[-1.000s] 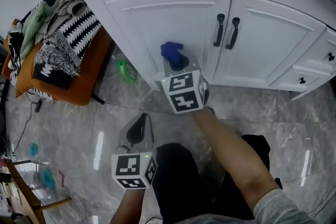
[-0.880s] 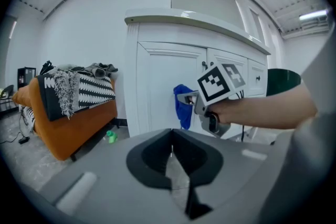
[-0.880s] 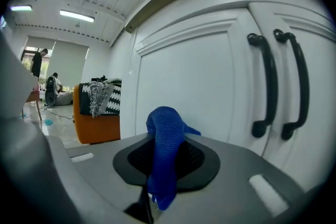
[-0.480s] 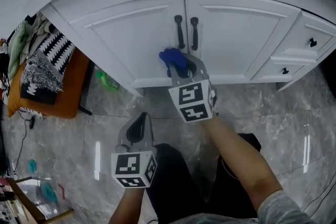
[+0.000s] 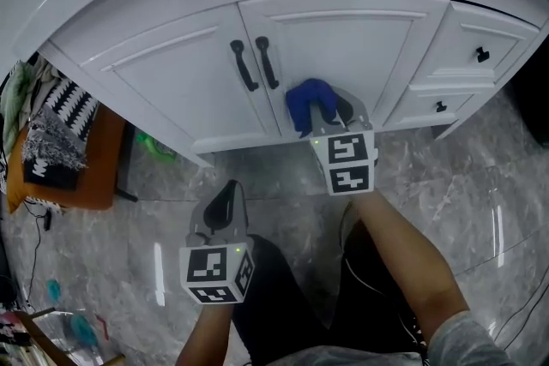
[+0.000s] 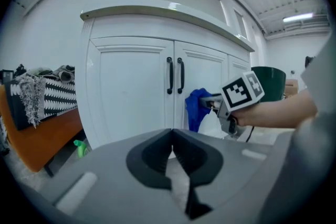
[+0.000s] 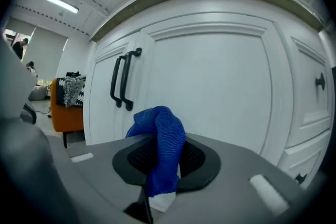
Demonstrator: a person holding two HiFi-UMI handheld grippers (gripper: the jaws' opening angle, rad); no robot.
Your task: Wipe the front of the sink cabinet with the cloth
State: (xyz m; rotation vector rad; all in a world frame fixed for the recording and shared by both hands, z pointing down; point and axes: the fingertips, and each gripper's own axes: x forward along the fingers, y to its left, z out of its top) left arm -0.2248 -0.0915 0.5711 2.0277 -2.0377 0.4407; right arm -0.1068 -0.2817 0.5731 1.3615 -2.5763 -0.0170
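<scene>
The white sink cabinet (image 5: 360,39) has two doors with black handles (image 5: 253,64) at the middle. A blue cloth (image 5: 307,101) is pressed against the lower part of the right door, just right of the handles, with my right gripper (image 5: 324,109) shut on it. In the right gripper view the cloth (image 7: 161,141) bulges up between the jaws, with the door (image 7: 220,86) close ahead. My left gripper (image 5: 228,191) hangs low over the floor, away from the cabinet, shut on nothing. Its own view shows the handles (image 6: 176,75) and the cloth (image 6: 195,110).
Drawers with small black knobs (image 5: 482,55) sit right of the doors. An orange bench (image 5: 81,176) piled with patterned textiles stands at the left. A green object (image 5: 154,146) lies on the marble floor (image 5: 446,184) by the cabinet base. The person's dark-clad legs (image 5: 343,296) are below.
My right gripper has carried the cloth rightward along the cabinet front, from the left door past the handles onto the right door. The left gripper has stayed low.
</scene>
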